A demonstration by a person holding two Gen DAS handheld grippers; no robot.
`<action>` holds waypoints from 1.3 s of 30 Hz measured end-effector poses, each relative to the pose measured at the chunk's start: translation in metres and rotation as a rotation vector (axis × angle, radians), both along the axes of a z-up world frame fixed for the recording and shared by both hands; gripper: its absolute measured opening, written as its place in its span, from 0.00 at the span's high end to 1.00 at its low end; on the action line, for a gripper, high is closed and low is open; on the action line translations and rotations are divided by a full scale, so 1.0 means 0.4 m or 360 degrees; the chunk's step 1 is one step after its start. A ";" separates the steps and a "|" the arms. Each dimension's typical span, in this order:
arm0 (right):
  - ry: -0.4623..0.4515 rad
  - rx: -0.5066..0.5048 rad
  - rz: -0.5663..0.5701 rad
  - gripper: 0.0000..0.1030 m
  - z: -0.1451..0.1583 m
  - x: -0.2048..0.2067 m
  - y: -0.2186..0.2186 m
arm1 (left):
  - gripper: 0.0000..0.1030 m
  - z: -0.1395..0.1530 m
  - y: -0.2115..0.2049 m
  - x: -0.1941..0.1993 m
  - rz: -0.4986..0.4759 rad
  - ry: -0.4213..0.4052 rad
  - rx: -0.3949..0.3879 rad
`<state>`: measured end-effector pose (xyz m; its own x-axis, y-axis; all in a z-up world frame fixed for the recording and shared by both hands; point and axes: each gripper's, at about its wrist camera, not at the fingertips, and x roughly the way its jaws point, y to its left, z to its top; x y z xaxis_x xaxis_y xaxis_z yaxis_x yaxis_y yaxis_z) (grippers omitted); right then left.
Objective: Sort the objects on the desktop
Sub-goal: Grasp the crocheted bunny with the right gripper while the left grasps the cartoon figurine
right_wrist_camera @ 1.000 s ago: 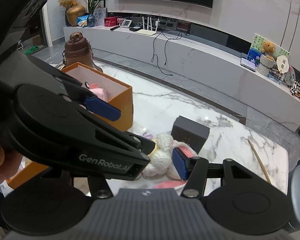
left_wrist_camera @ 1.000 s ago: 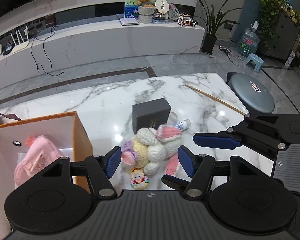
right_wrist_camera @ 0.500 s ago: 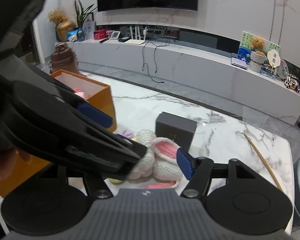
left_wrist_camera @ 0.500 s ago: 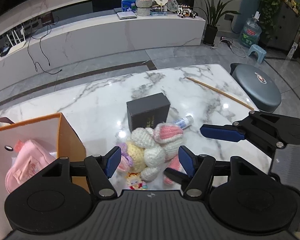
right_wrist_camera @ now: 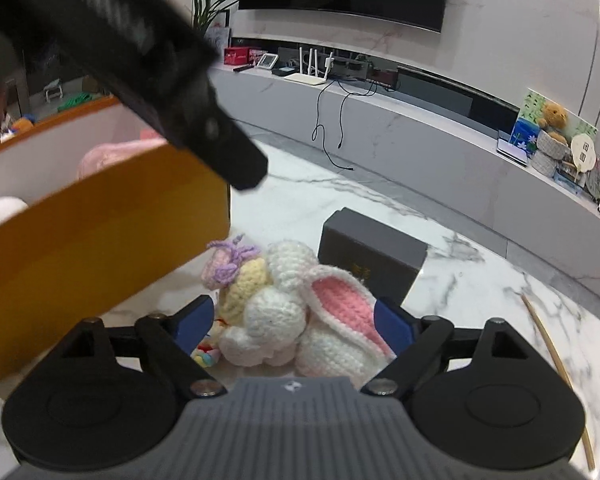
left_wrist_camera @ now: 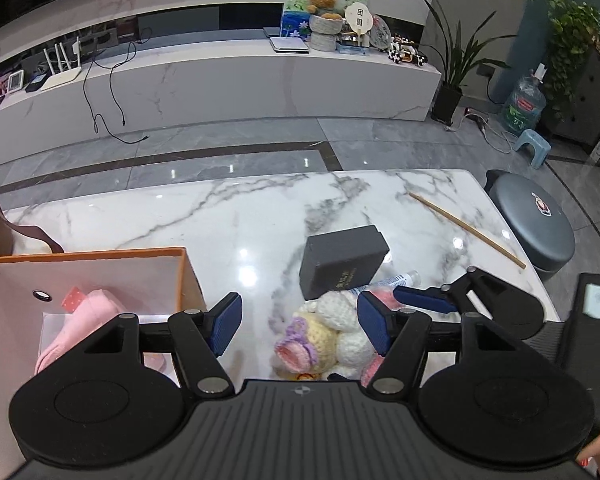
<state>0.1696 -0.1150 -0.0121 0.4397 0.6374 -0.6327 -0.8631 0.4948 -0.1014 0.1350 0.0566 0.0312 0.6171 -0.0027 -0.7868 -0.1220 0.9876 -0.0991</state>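
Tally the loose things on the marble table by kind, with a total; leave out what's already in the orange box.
Crochet toys: 1 heap, number unclear
Dark box: 1
Small tube: 1
Wooden stick: 1
Small colourful charm: 1
Total: 5, taking the heap as one

On the marble tabletop (left_wrist_camera: 228,224) there was 1 orange cardboard box w/ white inside (left_wrist_camera: 100,268), 1 dark grey rectangular gift box (left_wrist_camera: 342,266), 1 crocheted white-and-pink yarn bunny (right_wrist_camera: 300,312), 1 crocheted yellow yarn doll w/ purple trim (right_wrist_camera: 240,276) & 1 thin wooden stick (left_wrist_camera: 466,230). Also 1 small white tube w/ blue print (left_wrist_camera: 396,280) and 1 small multicoloured charm (right_wrist_camera: 206,356). Inside the box: 1 pink fabric item (left_wrist_camera: 84,324); off the table, 1 round dark grey stool (left_wrist_camera: 536,228).
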 end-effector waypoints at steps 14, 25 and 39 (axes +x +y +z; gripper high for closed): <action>0.0082 -0.0069 -0.0033 0.14 -0.037 0.042 0.016 | 0.27 -0.032 -0.027 -0.003 -0.0094 0.0069 0.0015; 0.0490 -0.0017 -0.0503 0.17 -0.012 0.054 -0.184 | 0.27 -0.106 -0.143 -0.008 -0.0267 0.0134 0.0091; 0.0571 0.0058 -0.0703 0.15 -0.012 0.072 -0.303 | 0.27 -0.271 -0.153 -0.060 0.0062 0.0030 0.0192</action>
<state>0.1983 -0.2363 -0.0171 0.4311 0.4660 -0.7726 -0.5508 0.8142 0.1837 0.1109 -0.0045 -0.0773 0.6000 0.1166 -0.7915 -0.1615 0.9866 0.0229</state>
